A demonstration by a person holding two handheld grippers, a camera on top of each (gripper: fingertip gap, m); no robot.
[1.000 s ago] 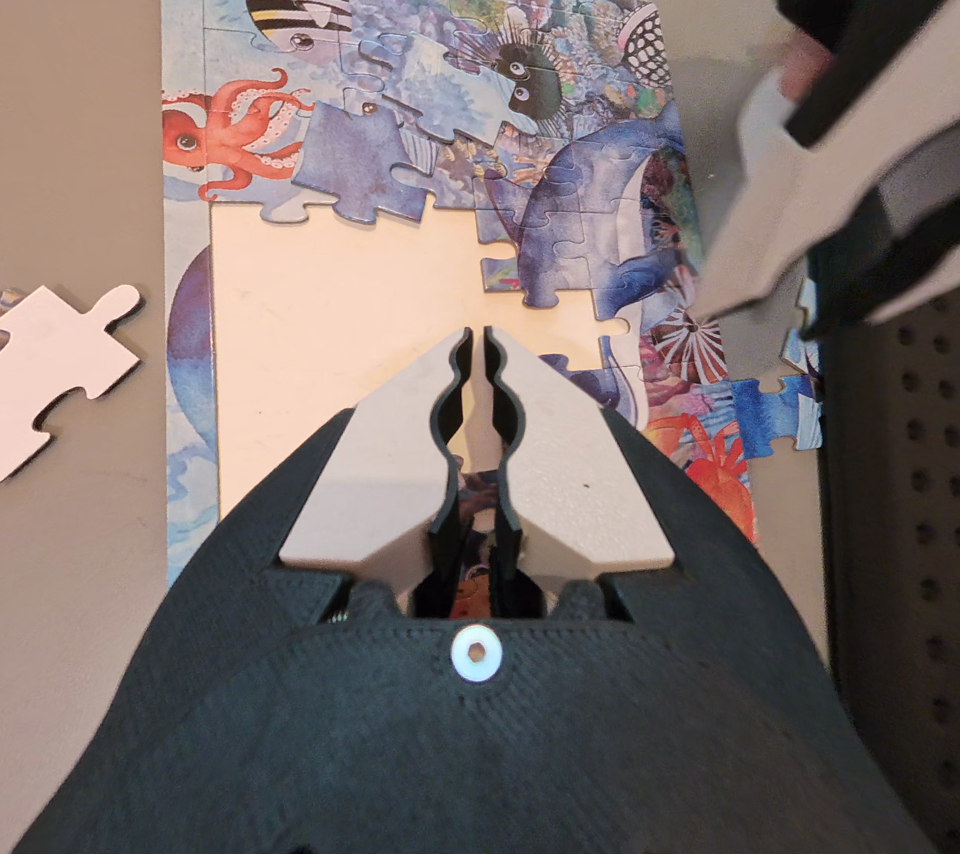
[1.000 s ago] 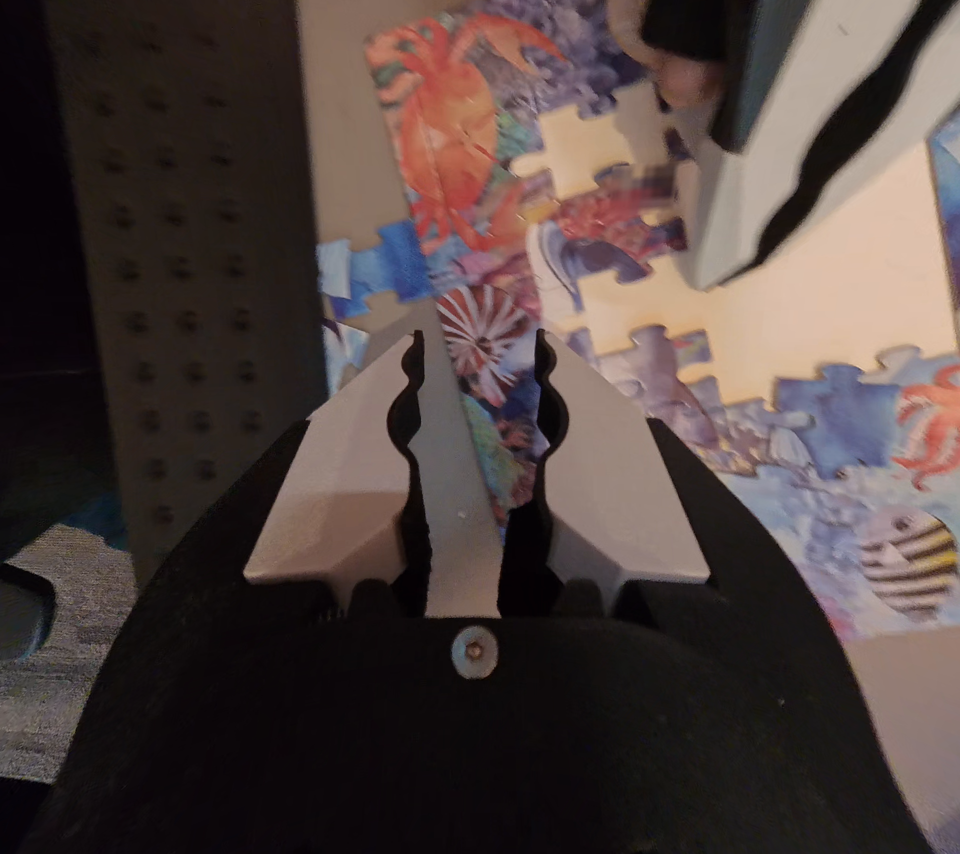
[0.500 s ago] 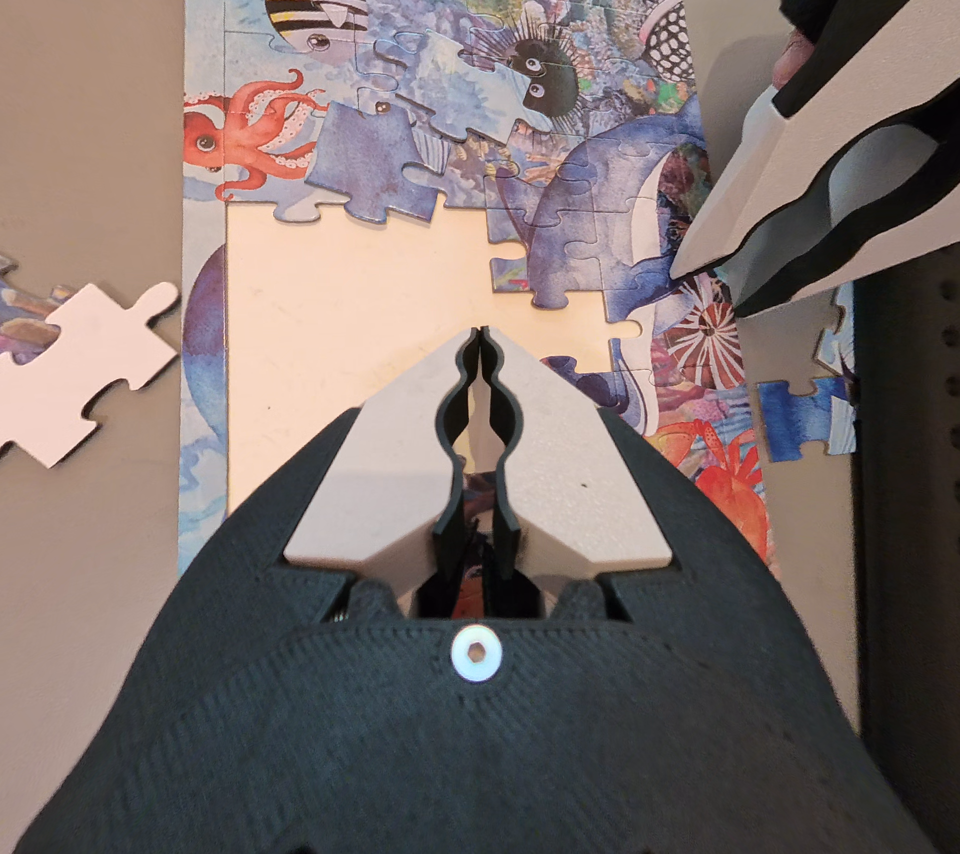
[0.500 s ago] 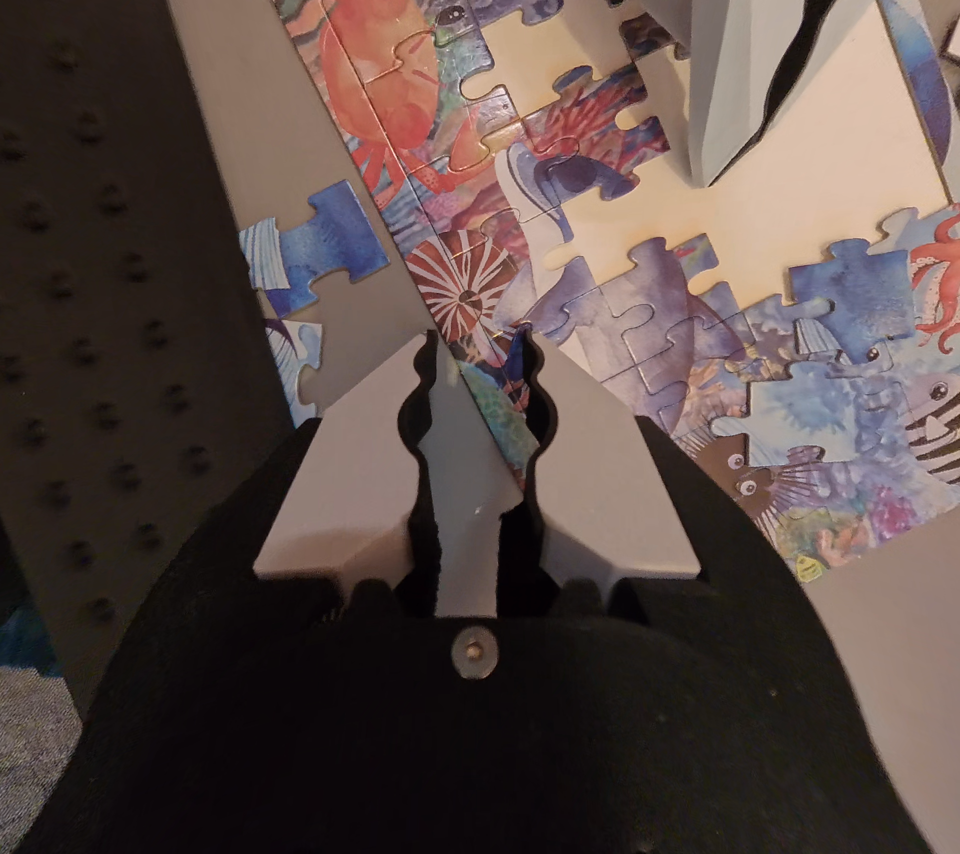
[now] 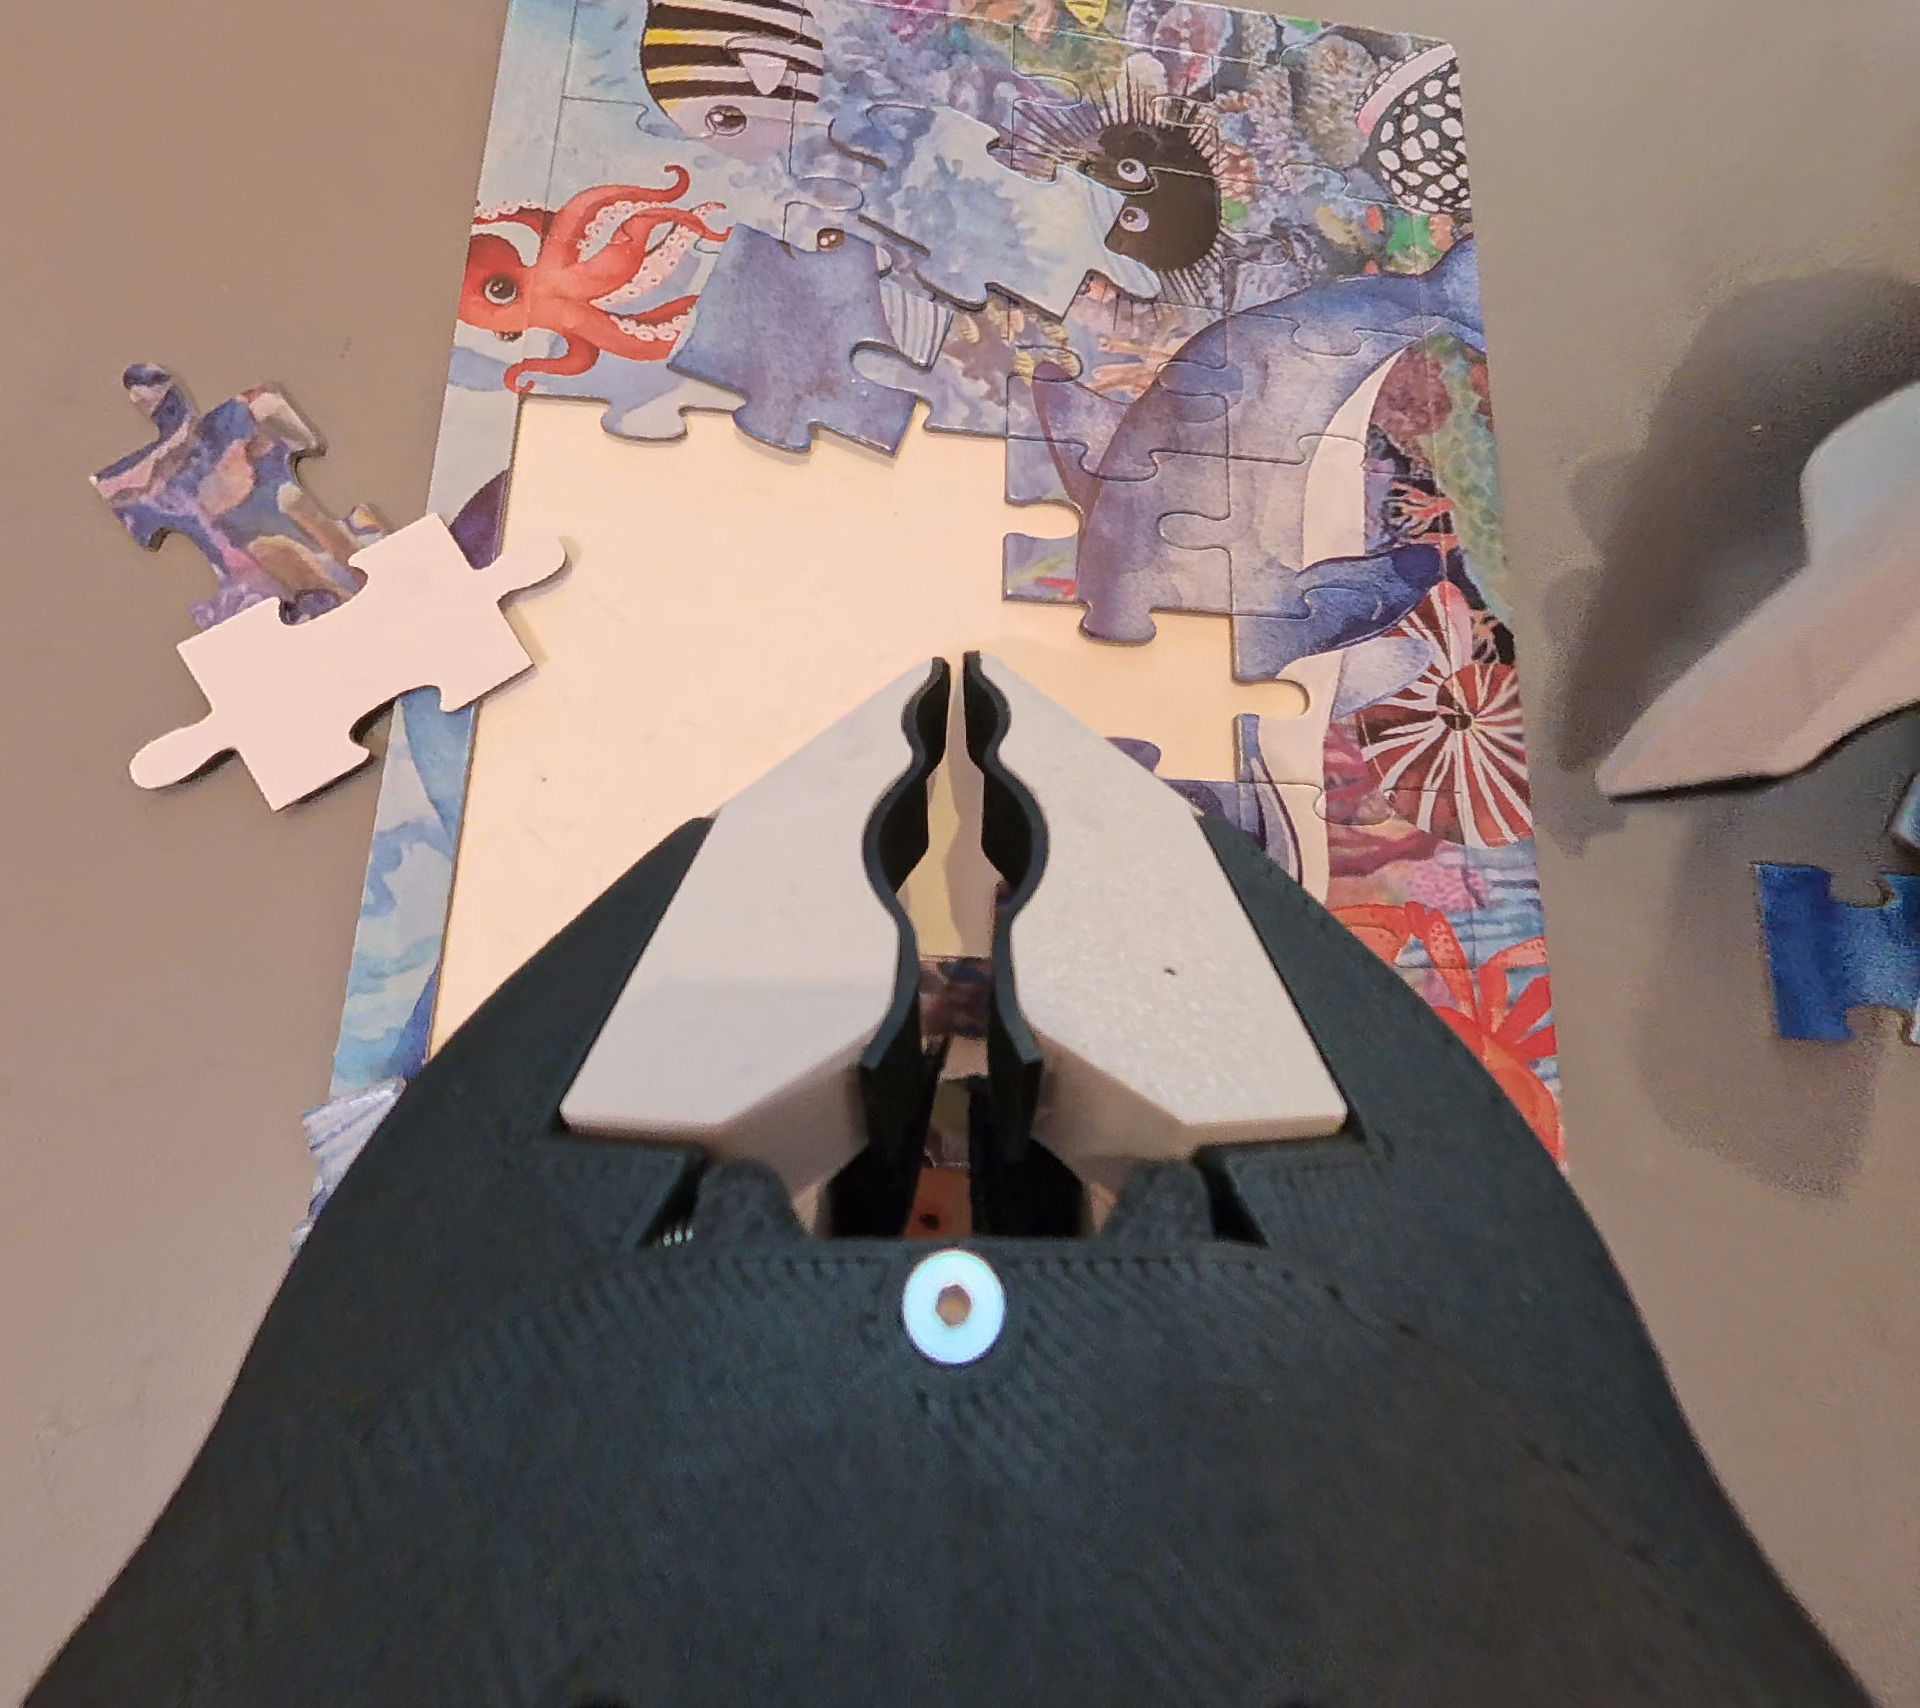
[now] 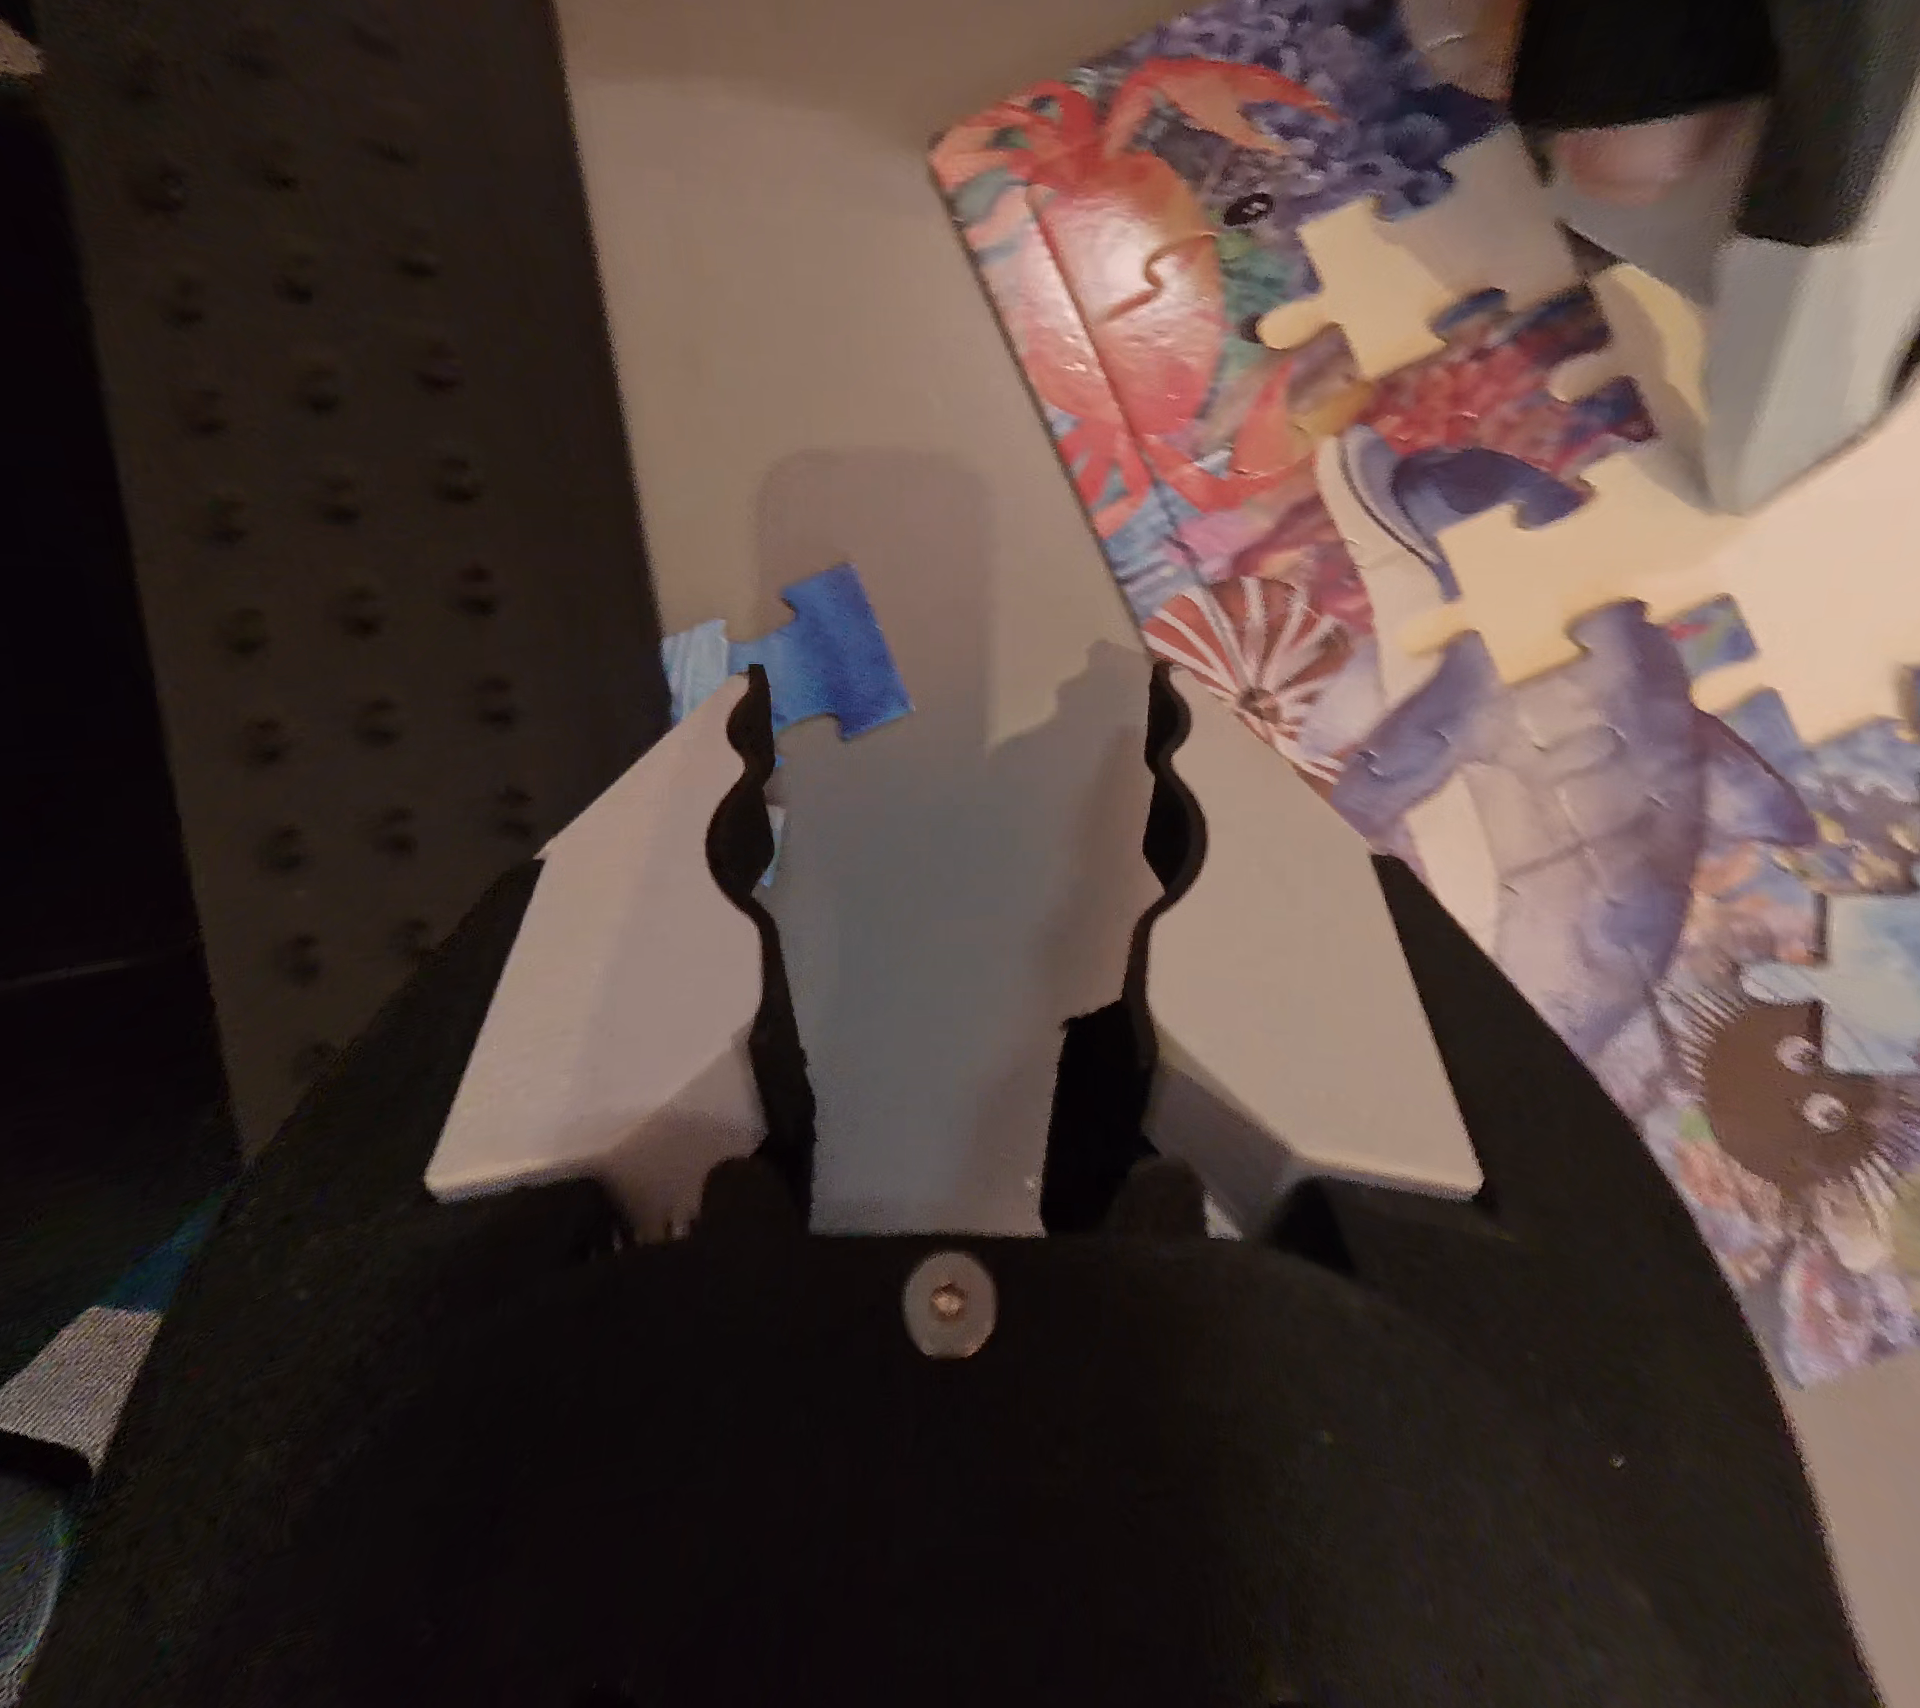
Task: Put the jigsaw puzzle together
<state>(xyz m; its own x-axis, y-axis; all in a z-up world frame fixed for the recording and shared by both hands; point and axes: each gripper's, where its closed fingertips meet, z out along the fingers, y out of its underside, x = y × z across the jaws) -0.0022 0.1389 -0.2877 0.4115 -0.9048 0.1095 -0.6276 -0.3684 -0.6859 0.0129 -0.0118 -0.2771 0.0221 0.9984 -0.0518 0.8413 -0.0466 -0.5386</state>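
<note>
Our right gripper (image 6: pixel 956 692) has swung off the puzzle board (image 5: pixel 727 578), fingers now spread beside the blue piece (image 6: pixel 821 661); likely next pick. Left gripper (image 5: pixel 954 671) nearly closed, empty.

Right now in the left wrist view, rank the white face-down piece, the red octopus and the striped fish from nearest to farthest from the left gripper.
1. White face-down piece, left of the left gripper, overlapping the puzzle board's edge.
2. Red octopus, ahead-left.
3. Striped fish, far end.

Bare table (image 6: pixel 790 224) around blue piece (image 6: pixel 831 661); perforated block (image 6: pixel 343 411) alongside.
</note>
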